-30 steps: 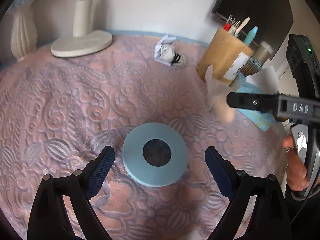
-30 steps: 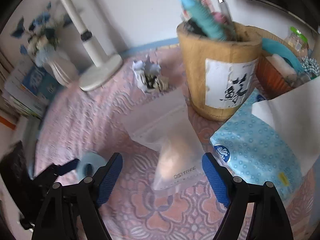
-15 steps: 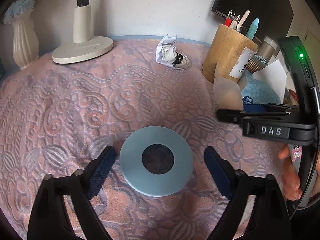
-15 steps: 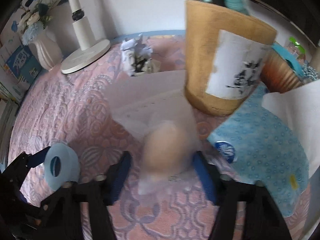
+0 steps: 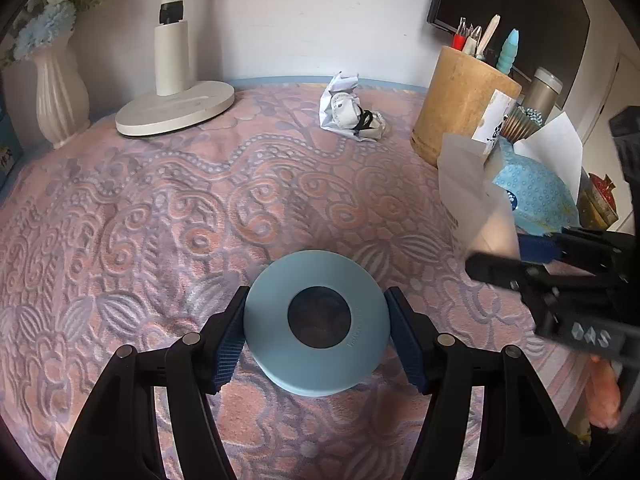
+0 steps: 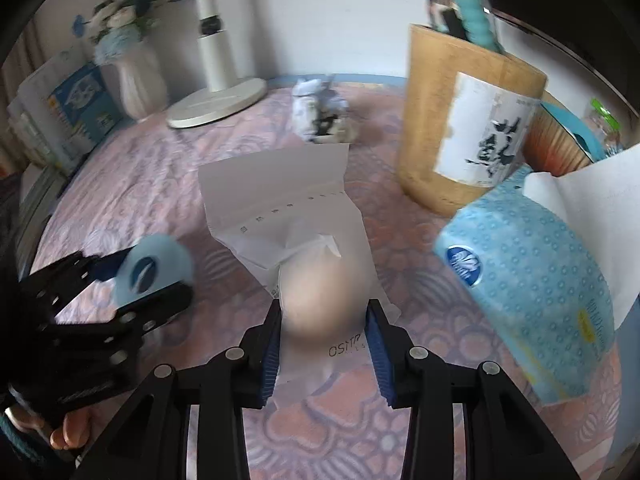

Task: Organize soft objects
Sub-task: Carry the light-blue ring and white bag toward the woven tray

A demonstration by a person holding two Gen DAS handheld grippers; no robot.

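1. Nearest in the left wrist view, the left gripper (image 5: 316, 334) has just been closing around the blue ring (image 5: 317, 322). Its 2 pads sit against the ring's left and right sides, so it looks pinched, though perhaps not yet firmly.
2. In the right wrist view, the right gripper (image 6: 323, 334) has also just been closing. Its pads press both sides of the clear bag (image 6: 304, 236) at the soft peach lump (image 6: 322, 298) inside.
3. Both things rest on the pink patterned cloth (image 5: 160, 208), the ring at near centre and the bag to its right.
4. For a good grip, I would squeeze gently. The lump will likely give, and the slick film may slip, so hold at the bulge, not the loose flap.
5. Keep the ring level between the pads; its rounded sides could squirt out if pinched off-centre.
6. Further off, just right of the bag, lies the blue tissue pack (image 6: 532, 280), with the wooden holder (image 6: 468, 124) behind; lift clear of both.
7. Farthest, a crumpled paper (image 5: 350, 110) and a lamp base (image 5: 176, 108) sit by the wall.
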